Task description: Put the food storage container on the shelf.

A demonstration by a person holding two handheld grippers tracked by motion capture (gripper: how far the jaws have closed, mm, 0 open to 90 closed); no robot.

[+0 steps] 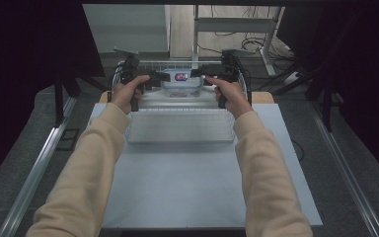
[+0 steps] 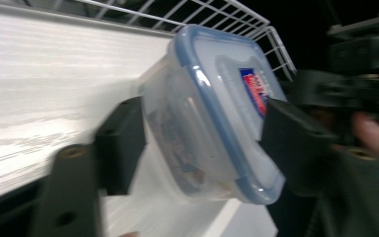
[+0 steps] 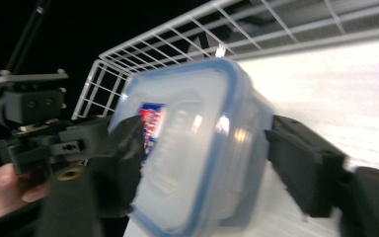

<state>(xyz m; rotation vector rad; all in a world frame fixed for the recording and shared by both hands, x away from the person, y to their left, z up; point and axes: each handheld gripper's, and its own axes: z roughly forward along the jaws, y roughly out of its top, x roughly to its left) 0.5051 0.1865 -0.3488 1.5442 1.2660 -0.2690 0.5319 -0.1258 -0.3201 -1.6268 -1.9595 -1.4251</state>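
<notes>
Holding a clear food container (image 1: 180,81) with a blue-rimmed lid between both tongs, at the far end of the desk (image 1: 202,187), up by a white wire basket (image 1: 177,63). Left tongs (image 1: 154,79) grip it from the person's left, right tongs (image 1: 201,74) from the right; each pair is clamped on an end of the box, one jaw on the lid face and one on the base side.

Progress, as a judgement: pickup looks done, since the container seems lifted and tilted with the lid facing the person, not resting flat. Left to do is the placing, probably into the wire basket or down onto the white tray (image 1: 180,126) in front of the hands. Cannot tell which one is the goal. Release also not yet done.

View differences: high view gives the layout, with both sleeves reaching forward, tray near the middle of the desk, basket behind it, container small and between the hands. It does not show jaw contact clearly. Left gripper view shows the container (image 2: 212,123) close up, red and blue label (image 2: 254,89) on the lid, some dark contents low inside the box, and the basket wires (image 2: 217,15) just behind. Right gripper view shows the same box (image 3: 197,148) from the other end, lid rim sharp, label (image 3: 150,126) partly behind a jaw, plus the other tongs (image 3: 54,140) and a fingertip (image 3: 5,190) farther off. Both close views are motion-blurred.
</notes>
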